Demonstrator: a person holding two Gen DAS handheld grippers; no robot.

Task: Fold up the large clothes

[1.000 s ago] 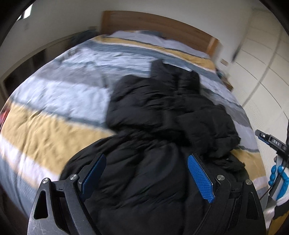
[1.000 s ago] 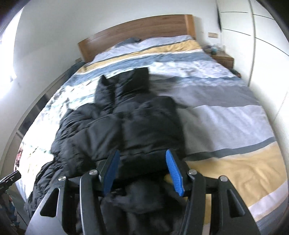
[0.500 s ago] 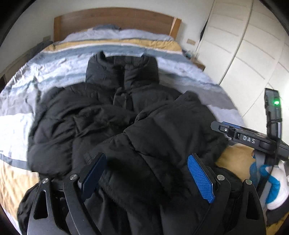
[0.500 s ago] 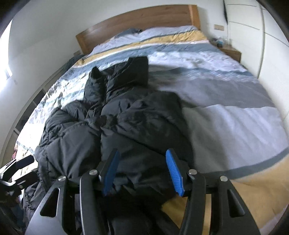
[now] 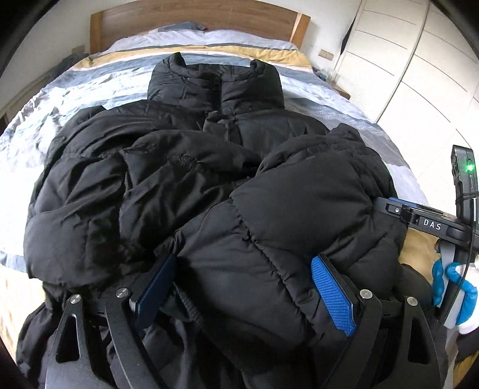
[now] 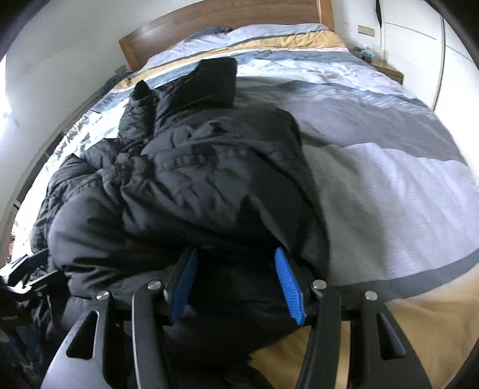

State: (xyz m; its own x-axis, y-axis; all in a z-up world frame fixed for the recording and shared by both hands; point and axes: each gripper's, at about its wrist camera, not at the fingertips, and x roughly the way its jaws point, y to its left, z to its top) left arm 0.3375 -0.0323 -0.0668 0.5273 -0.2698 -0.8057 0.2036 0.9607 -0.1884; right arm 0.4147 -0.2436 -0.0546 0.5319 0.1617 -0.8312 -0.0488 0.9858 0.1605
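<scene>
Black puffer jacket (image 5: 185,191) lies on striped duvet (image 6: 389,185), collar toward wooden headboard (image 5: 197,18), sleeves already across the chest. Left gripper (image 5: 242,287) fingers wide apart, padding bulging between them, grip unclear. Right gripper (image 6: 236,281) fingers part-way apart at the hem edge; can't tell if clamped. Judgement: hem fold-up next; take both hem corners evenly, bite deep through slippery shell, lift together, lay toward collar, press air out
</scene>
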